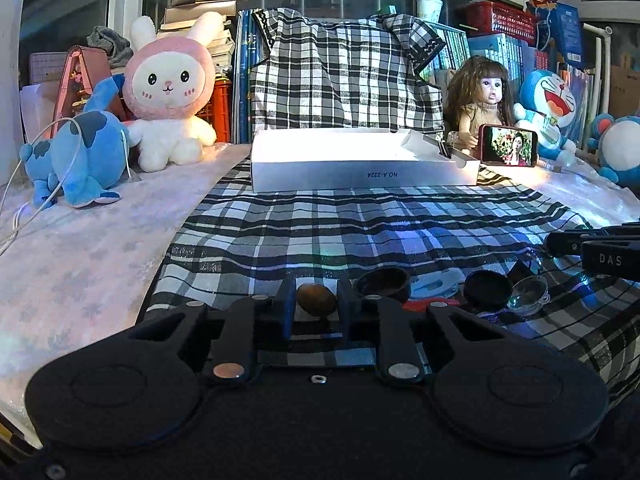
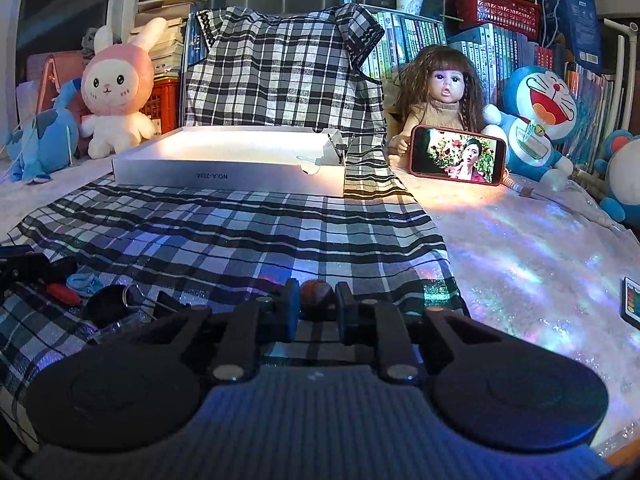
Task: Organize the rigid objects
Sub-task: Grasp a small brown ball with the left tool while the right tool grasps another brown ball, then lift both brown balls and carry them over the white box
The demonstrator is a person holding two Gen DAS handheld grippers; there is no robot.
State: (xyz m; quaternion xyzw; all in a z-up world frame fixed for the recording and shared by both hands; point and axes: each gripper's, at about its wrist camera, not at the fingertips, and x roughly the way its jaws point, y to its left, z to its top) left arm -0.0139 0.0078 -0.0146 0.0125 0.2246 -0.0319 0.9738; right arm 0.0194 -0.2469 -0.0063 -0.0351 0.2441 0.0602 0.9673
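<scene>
My left gripper [image 1: 316, 290] is low over the plaid cloth [image 1: 320, 232], shut on a brown oval piece [image 1: 316, 302] held between its pads. My right gripper [image 2: 317, 286] is shut on a small reddish-brown ball [image 2: 316, 296] near the cloth's right edge. Its black fingers also reach into the left wrist view at the right edge [image 1: 600, 252]. Between the two grippers lie two black caps [image 1: 382, 282] [image 1: 486, 288], a clear glass cup [image 1: 528, 288], a red piece [image 1: 432, 303] and a white piece [image 1: 434, 284]. A shallow white box [image 1: 360, 168] [image 2: 228, 168] stands open at the far end of the cloth.
Plush toys [image 1: 168, 92], a doll [image 2: 444, 88] and a phone [image 2: 458, 156] with a lit screen line the back, in front of books and baskets. A white cable [image 1: 36, 184] trails at the left. Shiny pale sheet [image 2: 540, 260] covers both sides; a small coloured card [image 2: 632, 300] lies far right.
</scene>
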